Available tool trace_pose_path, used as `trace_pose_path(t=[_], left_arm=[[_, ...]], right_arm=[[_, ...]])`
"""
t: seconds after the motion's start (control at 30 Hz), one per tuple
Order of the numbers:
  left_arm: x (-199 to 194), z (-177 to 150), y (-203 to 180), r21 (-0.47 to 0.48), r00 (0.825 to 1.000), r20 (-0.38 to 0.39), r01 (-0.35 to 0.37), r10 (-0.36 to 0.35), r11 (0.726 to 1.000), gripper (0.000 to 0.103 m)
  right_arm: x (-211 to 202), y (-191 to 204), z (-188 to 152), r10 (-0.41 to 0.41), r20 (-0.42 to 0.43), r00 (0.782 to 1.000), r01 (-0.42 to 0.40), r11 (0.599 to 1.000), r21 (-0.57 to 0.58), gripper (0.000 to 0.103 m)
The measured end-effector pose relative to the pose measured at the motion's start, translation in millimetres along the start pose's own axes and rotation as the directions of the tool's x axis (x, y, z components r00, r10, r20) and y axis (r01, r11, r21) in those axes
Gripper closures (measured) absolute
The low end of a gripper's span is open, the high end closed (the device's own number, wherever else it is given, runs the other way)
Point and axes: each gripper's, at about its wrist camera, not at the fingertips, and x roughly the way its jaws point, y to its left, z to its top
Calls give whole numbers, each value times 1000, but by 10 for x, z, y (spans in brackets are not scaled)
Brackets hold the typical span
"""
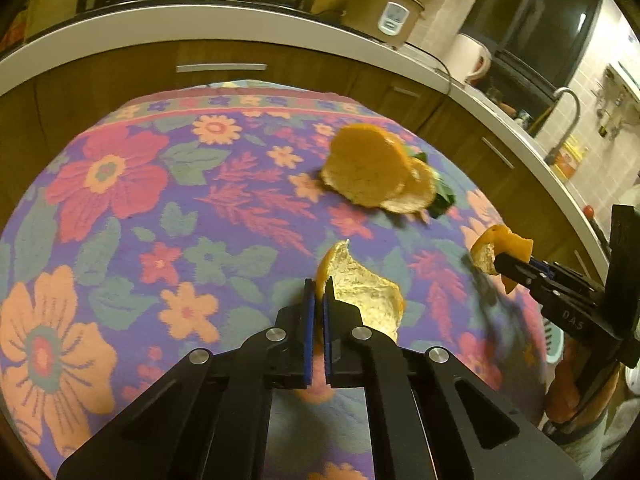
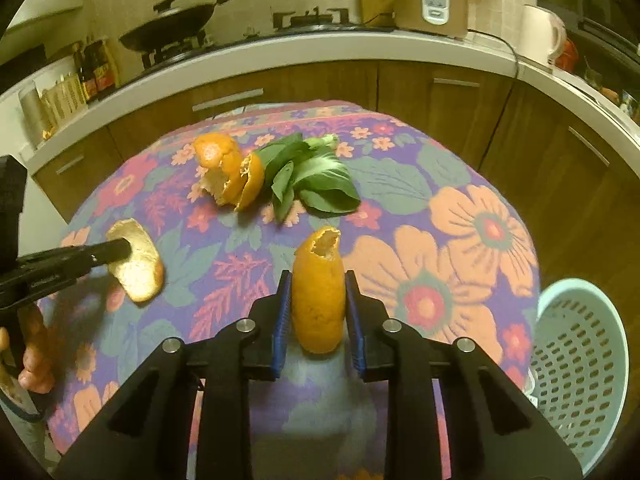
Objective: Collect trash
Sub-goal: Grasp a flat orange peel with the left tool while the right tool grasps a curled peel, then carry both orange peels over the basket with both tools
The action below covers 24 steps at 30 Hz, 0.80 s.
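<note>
Both grippers (image 1: 319, 292) (image 2: 316, 292) are each clamping an orange peel (image 1: 360, 284) (image 2: 318, 292) | far peels (image 2: 228, 172), greens (image 2: 312, 176) are remaining | basket (image 2: 580, 360) is waiting right.

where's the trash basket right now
In the right wrist view, the pale blue perforated basket sits low at the far right, just off the edge of the floral table, right of the right claw holding an orange peel.
</note>
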Motion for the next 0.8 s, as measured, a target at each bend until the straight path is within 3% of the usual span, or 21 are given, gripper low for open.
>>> trace_pose_path(t=[0.2, 0.47, 0.8], left_arm=[[-1, 18, -195, 16, 997, 1, 83, -83, 996, 102], [24, 143, -828, 149, 990, -16, 144, -143, 978, 102], [231, 264, -1760, 327, 979, -77, 206, -191, 922, 102]], right_arm=[[-297, -210, -85, 3, 68, 998, -6, 999, 52, 82], [-604, -688, -212, -65, 129, 990, 46, 988, 146, 82], [-978, -1308, -420, -157, 172, 973, 111, 962, 249, 82]])
